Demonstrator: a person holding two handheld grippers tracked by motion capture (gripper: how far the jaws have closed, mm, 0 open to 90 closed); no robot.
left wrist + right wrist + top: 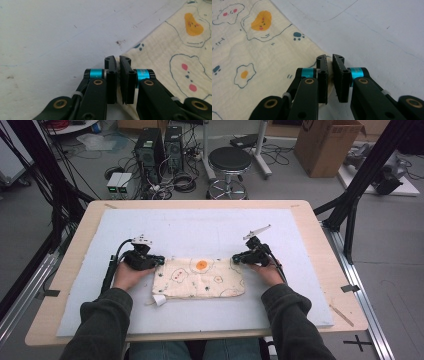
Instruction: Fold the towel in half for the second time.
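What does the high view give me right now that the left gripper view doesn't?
High view alone: the whole folded cloth on the white mat, the right gripper at the cloth's far right corner, both forearms, and the white tag at its near left corner.

Left gripper view alone: the jaws of the left gripper pinched on the cloth's corner edge, and a dark smudge on the mat.

Shared: the left gripper, the cloth's printed pattern, the mat.
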